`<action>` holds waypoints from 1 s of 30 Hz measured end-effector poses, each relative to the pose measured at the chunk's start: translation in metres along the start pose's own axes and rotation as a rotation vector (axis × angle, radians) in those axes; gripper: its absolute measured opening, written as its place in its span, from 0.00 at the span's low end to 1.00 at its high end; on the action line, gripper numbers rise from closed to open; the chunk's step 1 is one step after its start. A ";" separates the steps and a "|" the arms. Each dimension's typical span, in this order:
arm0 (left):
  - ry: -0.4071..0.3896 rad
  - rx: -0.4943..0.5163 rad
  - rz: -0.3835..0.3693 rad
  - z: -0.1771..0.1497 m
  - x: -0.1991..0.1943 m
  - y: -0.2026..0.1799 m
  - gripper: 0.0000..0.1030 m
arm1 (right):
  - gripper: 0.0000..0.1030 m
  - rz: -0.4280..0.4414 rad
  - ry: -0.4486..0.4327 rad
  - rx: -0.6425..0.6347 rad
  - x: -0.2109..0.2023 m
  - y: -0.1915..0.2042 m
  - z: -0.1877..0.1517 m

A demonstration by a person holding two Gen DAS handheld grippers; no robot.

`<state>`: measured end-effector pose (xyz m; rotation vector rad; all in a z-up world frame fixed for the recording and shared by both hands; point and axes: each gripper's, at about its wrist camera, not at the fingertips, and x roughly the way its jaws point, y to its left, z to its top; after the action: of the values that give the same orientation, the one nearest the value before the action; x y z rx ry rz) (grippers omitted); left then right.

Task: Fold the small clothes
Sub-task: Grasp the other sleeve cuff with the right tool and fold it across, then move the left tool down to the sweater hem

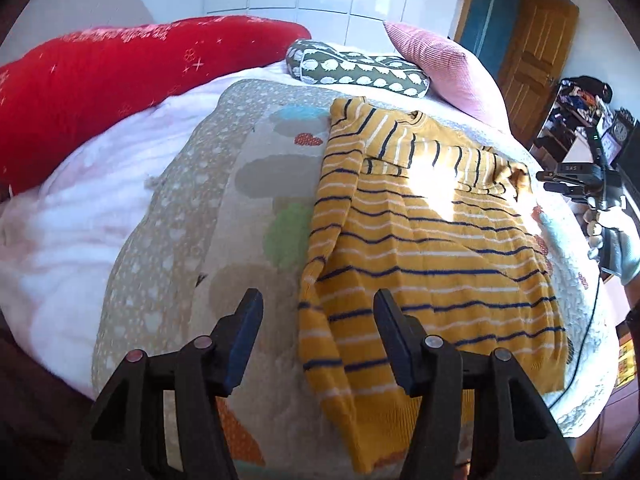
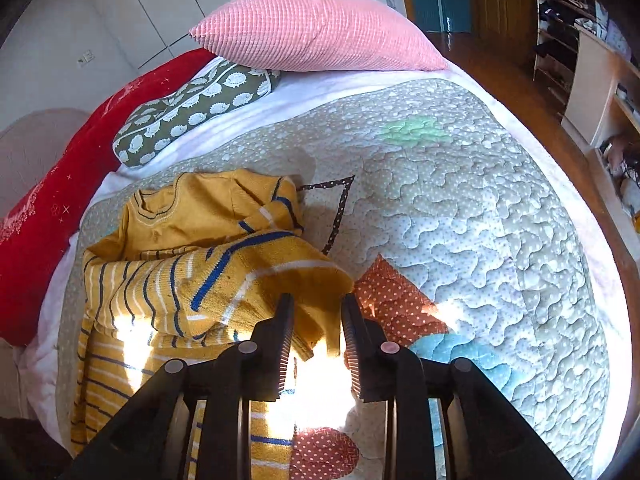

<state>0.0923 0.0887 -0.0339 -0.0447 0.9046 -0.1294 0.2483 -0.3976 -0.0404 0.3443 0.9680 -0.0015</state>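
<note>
A small yellow sweater with navy and white stripes lies flat on the quilted bedspread, one sleeve folded along its left side. My left gripper is open and empty, hovering above the sweater's lower left edge. In the right wrist view the sweater has its right sleeve lifted and folded over the chest. The cuff of that sleeve hangs between the fingers of my right gripper, whose jaws stand apart; I cannot tell if they still pinch it. The right gripper also shows at the far right of the left wrist view.
A red bolster, a green hedgehog-print pillow and a pink cushion lie at the head of the bed. A white blanket lies left. Shelves and wooden floor are to the right of the bed.
</note>
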 end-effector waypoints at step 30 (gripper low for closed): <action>0.212 -0.289 0.038 0.196 0.197 0.088 0.19 | 0.49 0.205 -0.042 0.043 -0.012 -0.022 -0.043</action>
<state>0.3747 0.1470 -0.0749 -0.2864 1.1298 0.0339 0.2032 -0.4083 -0.0590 0.4796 0.8883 0.1566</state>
